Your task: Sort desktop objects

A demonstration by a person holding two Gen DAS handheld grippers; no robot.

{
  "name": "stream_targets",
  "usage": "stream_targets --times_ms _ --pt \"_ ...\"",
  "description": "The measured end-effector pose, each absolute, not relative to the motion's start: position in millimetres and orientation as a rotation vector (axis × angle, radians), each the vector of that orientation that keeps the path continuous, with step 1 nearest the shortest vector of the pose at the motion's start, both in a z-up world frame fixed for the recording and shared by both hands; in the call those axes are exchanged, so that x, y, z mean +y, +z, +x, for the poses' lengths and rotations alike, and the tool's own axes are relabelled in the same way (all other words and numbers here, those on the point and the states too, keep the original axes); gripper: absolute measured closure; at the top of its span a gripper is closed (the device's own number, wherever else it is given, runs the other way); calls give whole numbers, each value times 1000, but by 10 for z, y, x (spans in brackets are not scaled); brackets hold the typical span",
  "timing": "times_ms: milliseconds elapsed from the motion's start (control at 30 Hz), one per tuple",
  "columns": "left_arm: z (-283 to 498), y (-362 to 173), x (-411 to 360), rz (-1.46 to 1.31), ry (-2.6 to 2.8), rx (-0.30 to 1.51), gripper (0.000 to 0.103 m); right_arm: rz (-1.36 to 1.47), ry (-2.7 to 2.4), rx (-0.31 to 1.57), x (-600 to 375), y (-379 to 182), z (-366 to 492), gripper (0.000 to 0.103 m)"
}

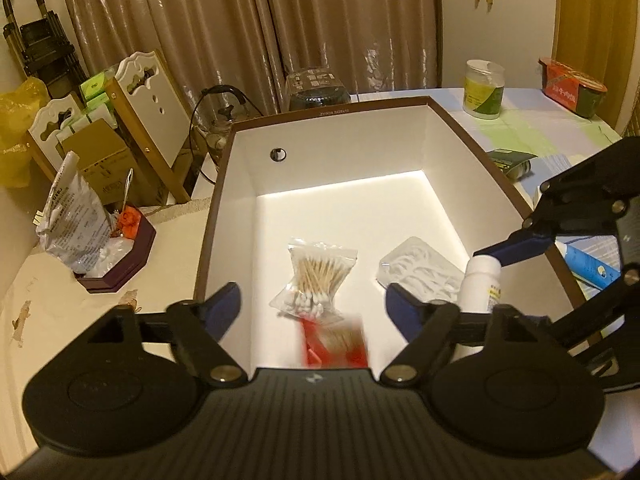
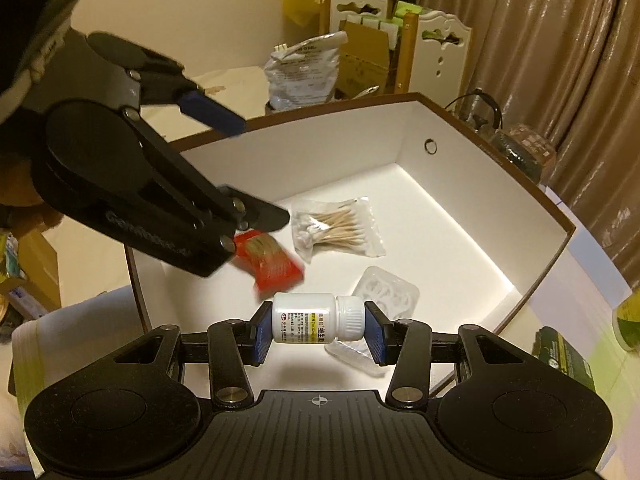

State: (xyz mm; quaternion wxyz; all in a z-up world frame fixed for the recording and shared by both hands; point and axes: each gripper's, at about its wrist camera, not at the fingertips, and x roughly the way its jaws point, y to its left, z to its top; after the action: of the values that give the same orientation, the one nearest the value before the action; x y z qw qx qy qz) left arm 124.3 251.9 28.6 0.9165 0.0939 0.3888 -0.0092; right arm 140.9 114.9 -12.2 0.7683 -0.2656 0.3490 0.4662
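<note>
A brown-rimmed box with white walls (image 1: 332, 140) stands on the table. On its floor lie a bag of cotton swabs (image 1: 316, 276) and a clear case of floss picks (image 1: 420, 272). My left gripper (image 1: 314, 304) is open over the box's near end. A red packet (image 1: 336, 344), blurred, is below its jaws and touches neither pad. My right gripper (image 2: 318, 324) is shut on a white pill bottle (image 2: 316, 318), held sideways by cap and base above the box's near edge. The right wrist view also shows the left gripper (image 2: 248, 168), the red packet (image 2: 272, 268) and the swabs (image 2: 336, 228).
Right of the box lie a blue tube (image 1: 592, 266), a dark green packet (image 1: 514, 160), a white-lidded jar (image 1: 482, 90) and a red-labelled cup (image 1: 574, 88). To the left are a purple box (image 1: 120, 256), a plastic bag (image 1: 72, 216) and white racks (image 1: 152, 104).
</note>
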Motion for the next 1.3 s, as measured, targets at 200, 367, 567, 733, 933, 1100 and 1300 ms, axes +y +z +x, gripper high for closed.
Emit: stream_targets --times_ms 200,367,567,733,933,1100,1300 --pt "1143 445 2540 205 9 747 24 -607 1015 777 1206 -179 1444 57" --pt "1048 607 2604 206 33 705 24 -614 1031 814 1301 -220 1489 57" --pt "963 687 2689 183 62 704 24 -647 1032 850 1426 -302 1483 57" --pt "887 677 2717 181 69 719 24 -653 1027 840 1460 -323 1460 57" --pt "797 684 2738 172 77 723 24 -629 1031 811 1447 -269 1420 57" --pt "722 709 2745 173 81 721 24 -615 1033 784 1424 -189 1361 57" --pt "650 743 2726 180 80 717 24 -588 1025 741 1355 -59 1264 57"
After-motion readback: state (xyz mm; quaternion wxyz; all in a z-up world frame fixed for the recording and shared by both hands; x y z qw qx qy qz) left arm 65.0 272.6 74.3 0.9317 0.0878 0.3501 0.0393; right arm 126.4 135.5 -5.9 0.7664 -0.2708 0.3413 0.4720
